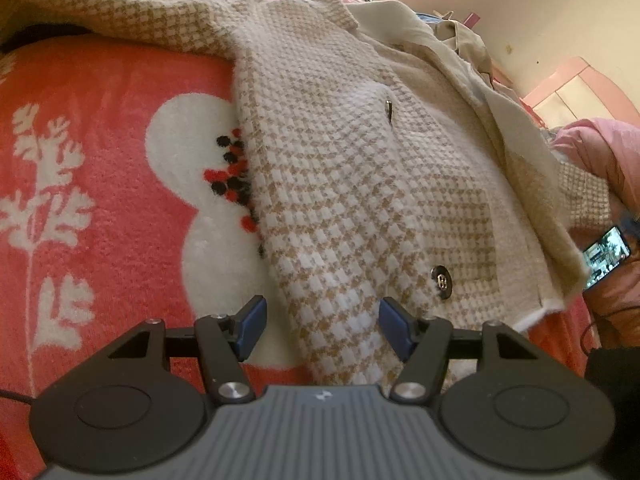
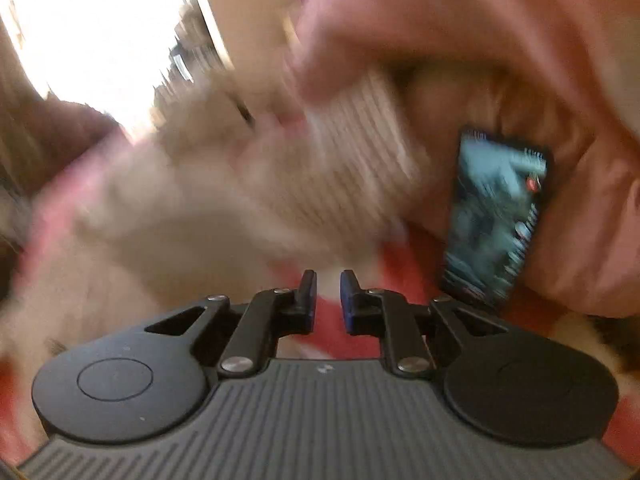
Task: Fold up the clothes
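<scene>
A beige-and-white houndstooth knitted jacket with metal buttons is seen spread on a red fleece blanket with a white snowman pattern. It is judged soft, thick and fairly light, limp when lifted; hems, sleeve ends or shoulders are best taken hold of. The left claw is held spread astride a strip of the knit, nothing pinched. The right claw is nearly pressed together, with nothing between. No writing can be read; a lit phone is too blurred.
</scene>
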Motion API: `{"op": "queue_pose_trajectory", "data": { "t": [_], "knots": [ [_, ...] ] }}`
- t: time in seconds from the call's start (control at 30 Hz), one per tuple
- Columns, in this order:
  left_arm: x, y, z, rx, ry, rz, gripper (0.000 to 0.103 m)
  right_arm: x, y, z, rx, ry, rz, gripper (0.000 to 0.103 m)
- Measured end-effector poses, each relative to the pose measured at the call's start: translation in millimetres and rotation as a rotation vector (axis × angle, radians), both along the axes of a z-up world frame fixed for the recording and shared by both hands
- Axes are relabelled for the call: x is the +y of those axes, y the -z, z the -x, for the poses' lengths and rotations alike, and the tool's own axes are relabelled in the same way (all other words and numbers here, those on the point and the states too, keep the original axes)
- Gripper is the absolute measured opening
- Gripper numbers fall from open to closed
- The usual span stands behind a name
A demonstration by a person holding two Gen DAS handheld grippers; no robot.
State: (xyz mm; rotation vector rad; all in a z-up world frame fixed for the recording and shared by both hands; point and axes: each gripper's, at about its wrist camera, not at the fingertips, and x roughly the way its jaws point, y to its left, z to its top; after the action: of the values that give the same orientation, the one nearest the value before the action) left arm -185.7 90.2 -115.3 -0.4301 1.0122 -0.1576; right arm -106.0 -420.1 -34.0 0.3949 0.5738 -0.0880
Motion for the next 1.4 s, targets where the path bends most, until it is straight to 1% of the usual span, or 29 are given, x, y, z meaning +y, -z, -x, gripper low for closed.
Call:
{"op": "queue_pose_trajectory", "data": {
  "t": [0.03,0.07,0.1,0.17,0.23,0.3,0.37,0.43,0.47,0.5,0.53,0.57,0.6,0.7,0.77,0.8,0.9,0.93,1.0,1.07,1.1,1.17,1.2,1.3,1.33,1.4],
  "knots": [
    [0,0,0,0.002,-0.002,0.003,0.064,8,-6,4,-0.056,-0.046,-0.014,0.026],
    [0,-1,2,0.002,-0.002,0.006,0.064,20,-10,2,-0.069,-0.131,-0.029,0.03],
    [0,-2,3,0.002,0.0,0.009,0.064,34,-8,-7,-0.026,-0.243,-0.05,0.033],
    [0,-3,7,0.001,0.003,0.008,0.063,63,4,-23,0.094,-0.47,-0.098,0.033],
    [-1,-5,12,0.0,0.008,0.009,0.063,100,27,-35,0.24,-0.679,-0.156,0.033],
    [-2,-6,18,0.004,0.012,0.008,0.063,133,50,-38,0.371,-0.842,-0.165,0.033],
    [-5,-6,22,0.005,0.01,-0.004,0.062,164,73,-32,0.463,-0.921,-0.087,0.033],
    [-7,-5,24,0.001,0.012,-0.014,0.06,180,92,-29,0.525,-0.98,-0.066,0.03],
    [-8,-3,24,0.0,0.014,-0.019,0.06,184,99,-26,0.544,-1.006,-0.072,0.029],
    [-9,-1,24,0.003,0.015,-0.025,0.059,187,103,-22,0.552,-1.021,-0.066,0.021],
    [-10,0,23,0.004,0.016,-0.03,0.059,188,104,-20,0.543,-1.03,-0.049,0.009],
    [-10,0,24,0.002,0.02,-0.035,0.059,190,104,-18,0.531,-1.038,-0.031,0.004],
    [-11,0,25,-0.001,0.024,-0.039,0.058,188,96,-14,0.495,-1.037,-0.033,0.003],
    [-11,-1,27,-0.002,0.038,-0.05,0.058,171,63,-15,0.322,-0.994,-0.062,0.003],
    [-11,-1,27,0.0,0.037,-0.045,0.058,153,52,-17,0.273,-0.928,-0.072,0.003],
    [-11,-2,27,0.003,0.038,-0.039,0.058,144,53,-21,0.284,-0.895,-0.089,0.003],
    [-12,-6,29,0.014,0.065,-0.01,0.058,133,84,-27,0.401,-0.833,-0.069,0.004],
    [-14,-7,31,0.021,0.076,-0.003,0.058,131,89,-26,0.42,-0.826,-0.075,0.005],
    [-19,-5,34,0.053,0.093,-0.001,0.058,125,94,-25,0.442,-0.815,-0.096,0.007],
    [-24,-1,36,0.079,0.098,-0.004,0.057,124,101,-26,0.431,-0.814,-0.115,0.007],
    [-27,0,37,0.077,0.093,-0.015,0.055,124,103,-25,0.428,-0.819,-0.118,0.007],
    [-32,1,38,0.079,0.081,-0.036,0.031,126,103,-33,0.424,-0.83,-0.091,0.004],
    [-33,1,37,0.087,0.074,-0.035,0.012,127,99,-33,0.403,-0.835,-0.082,0.003],
    [-26,0,39,0.087,0.039,0.006,0.007,128,87,-27,0.334,-0.842,-0.061,0.003],
    [-25,2,39,0.103,0.034,0.004,0.006,128,87,-25,0.336,-0.846,-0.049,0.003],
    [-24,5,39,0.134,0.023,-0.002,0.005,134,98,-23,0.382,-0.857,0.013,0.003]
  ]
}}
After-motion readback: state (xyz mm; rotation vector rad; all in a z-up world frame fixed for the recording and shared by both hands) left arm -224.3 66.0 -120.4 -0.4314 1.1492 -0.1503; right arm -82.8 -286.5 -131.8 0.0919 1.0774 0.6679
